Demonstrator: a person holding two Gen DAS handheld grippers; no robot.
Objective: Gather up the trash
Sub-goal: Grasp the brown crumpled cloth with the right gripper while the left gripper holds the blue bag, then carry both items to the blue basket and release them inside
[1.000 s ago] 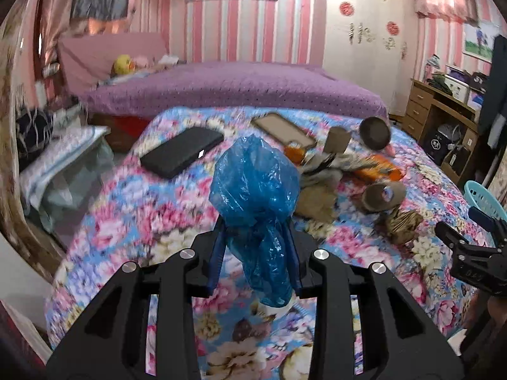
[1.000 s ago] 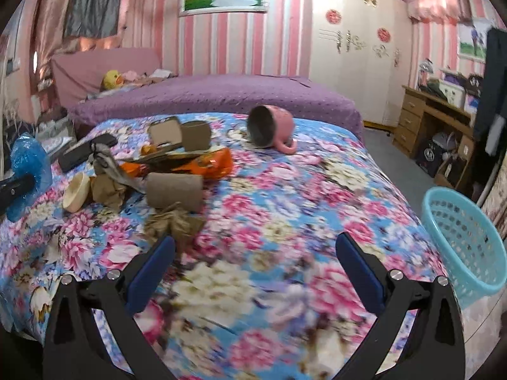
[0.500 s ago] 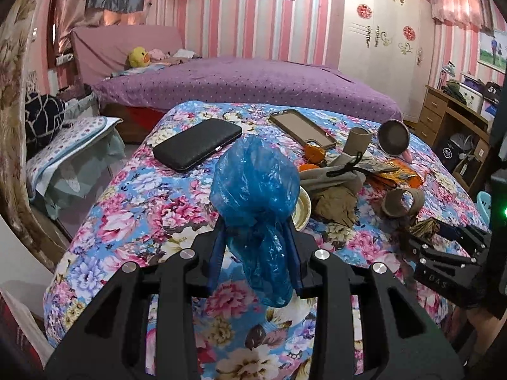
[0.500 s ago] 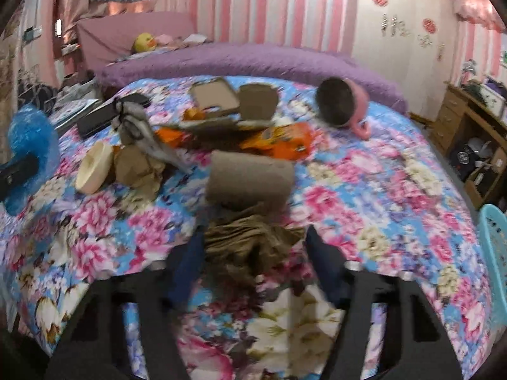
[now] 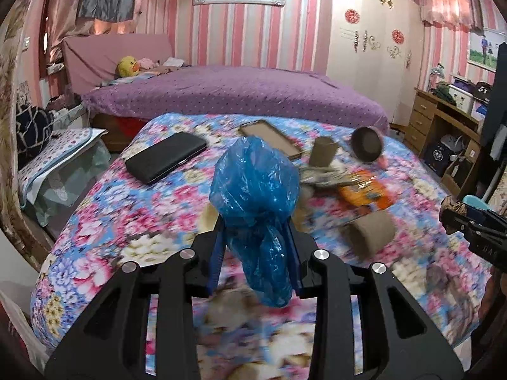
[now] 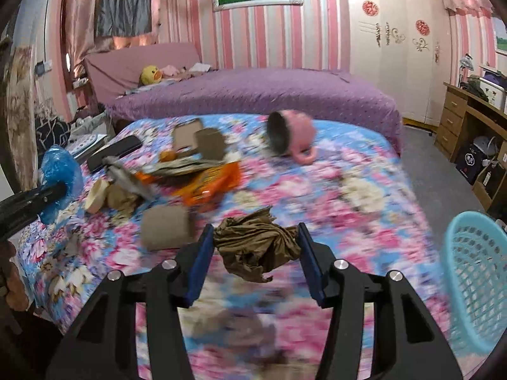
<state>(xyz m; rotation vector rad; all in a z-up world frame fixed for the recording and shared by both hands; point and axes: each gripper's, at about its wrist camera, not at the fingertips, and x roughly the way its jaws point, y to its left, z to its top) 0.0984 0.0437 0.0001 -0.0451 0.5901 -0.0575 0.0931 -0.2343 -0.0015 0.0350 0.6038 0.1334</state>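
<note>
The left gripper (image 5: 255, 256) is showing a matte black plastic frame, its two arms splitting into angular struts with triangular cut-outs; four round silver screw heads are sitting across the joints; the fingers (image 5: 214, 261) are wearing flat blue pads on their inner faces; the right gripper (image 6: 253, 258) is repeating the same build, black struts, four silver screws and blue-lined fingers (image 6: 199, 262); seen from the left wrist camera, its black side is carrying faint pale lettering, too blurred to read; a bare hand (image 6: 11, 280) is showing at the frame edge.
</note>
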